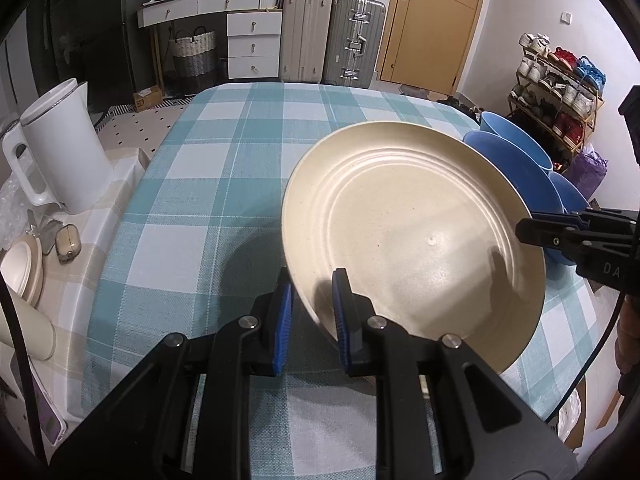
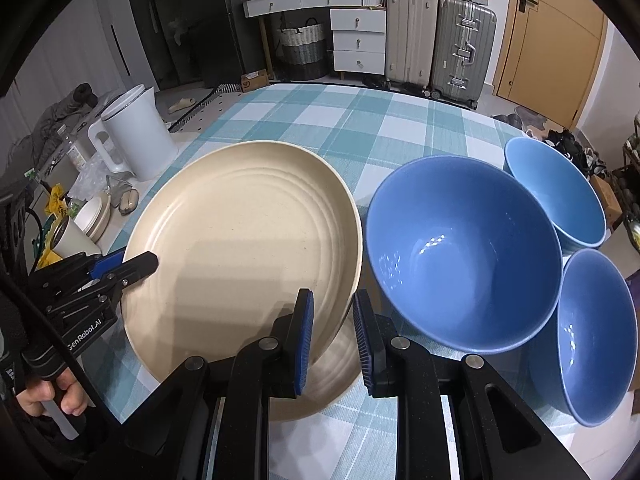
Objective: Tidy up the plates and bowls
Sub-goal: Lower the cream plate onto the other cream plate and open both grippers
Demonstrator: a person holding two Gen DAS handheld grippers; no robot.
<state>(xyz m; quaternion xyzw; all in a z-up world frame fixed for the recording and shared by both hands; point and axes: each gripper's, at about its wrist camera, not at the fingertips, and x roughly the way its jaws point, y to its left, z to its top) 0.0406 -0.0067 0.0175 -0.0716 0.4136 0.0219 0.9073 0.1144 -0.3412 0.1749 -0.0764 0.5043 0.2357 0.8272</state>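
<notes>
- Cream plate [image 1: 412,236] hangs tilted above the checked tablecloth [image 1: 208,184], lifted clear of it, with its shadow on the cloth below.
- Left gripper [image 1: 312,312] is clamped on the plate's near rim: one blue pad lies under the edge, the other presses on the upper face.
- Right gripper [image 2: 332,332] pinches the opposite rim of the same plate [image 2: 244,240], one pad on the upper face and one beneath; in the left wrist view its black tip [image 1: 536,230] sits over the plate's right edge.
- In the right wrist view the left gripper's [image 2: 140,266] black finger overlaps the plate's left edge, and a hand [image 2: 48,396] wraps its handle at the lower left.
- Under the lifted plate, a second cream plate [image 2: 320,380] lies flat on the cloth, showing below the raised rim.
- Three blue bowls stand upright to the right of the plate: a large bowl [image 2: 464,252] just beside it, a far bowl [image 2: 556,192] behind, and a near bowl [image 2: 592,336] at the table's right edge; the three sit close together.
- White kettle [image 1: 60,148] stands on a side surface left of the table.
</notes>
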